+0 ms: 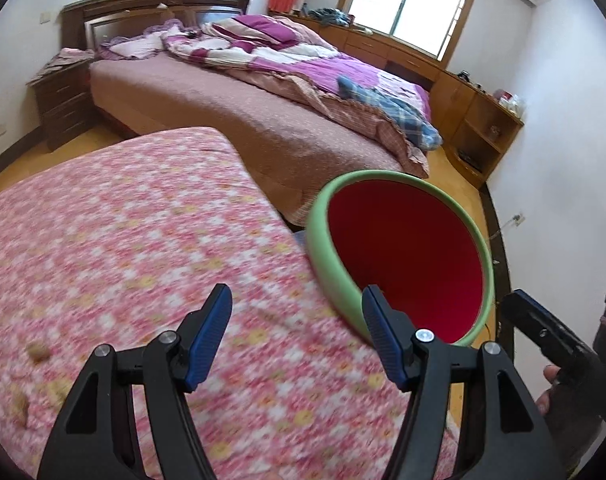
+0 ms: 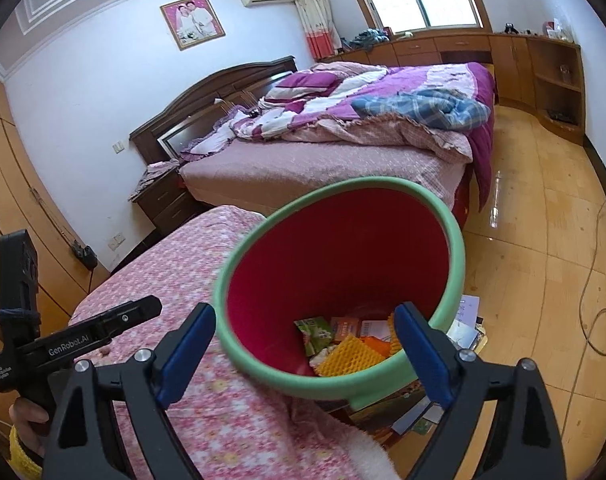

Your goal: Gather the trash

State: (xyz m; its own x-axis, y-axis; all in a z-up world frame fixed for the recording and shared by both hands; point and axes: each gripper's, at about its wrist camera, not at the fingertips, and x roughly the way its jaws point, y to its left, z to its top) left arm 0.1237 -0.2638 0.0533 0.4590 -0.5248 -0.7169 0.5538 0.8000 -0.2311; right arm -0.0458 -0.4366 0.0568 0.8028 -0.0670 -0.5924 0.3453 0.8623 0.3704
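A trash bin (image 1: 399, 256) with a green rim and red inside stands beside the pink floral table (image 1: 123, 240). In the right wrist view the bin (image 2: 343, 280) holds trash (image 2: 345, 344): green and orange wrappers and yellow foam netting. My left gripper (image 1: 297, 336) is open and empty above the table's right edge, next to the bin. My right gripper (image 2: 305, 354) is open and empty over the bin's near rim. Small brown scraps (image 1: 37, 352) lie on the table at the left. The left gripper's body (image 2: 83, 332) shows in the right wrist view.
A large bed (image 1: 263, 92) with a purple quilt stands behind the table. A dark nightstand (image 1: 63, 100) stands at its left. Wooden cabinets (image 1: 475, 116) run along the far wall. Papers and packets (image 2: 423, 416) lie on the floor by the bin. A cable (image 2: 595, 280) runs over the wooden floor.
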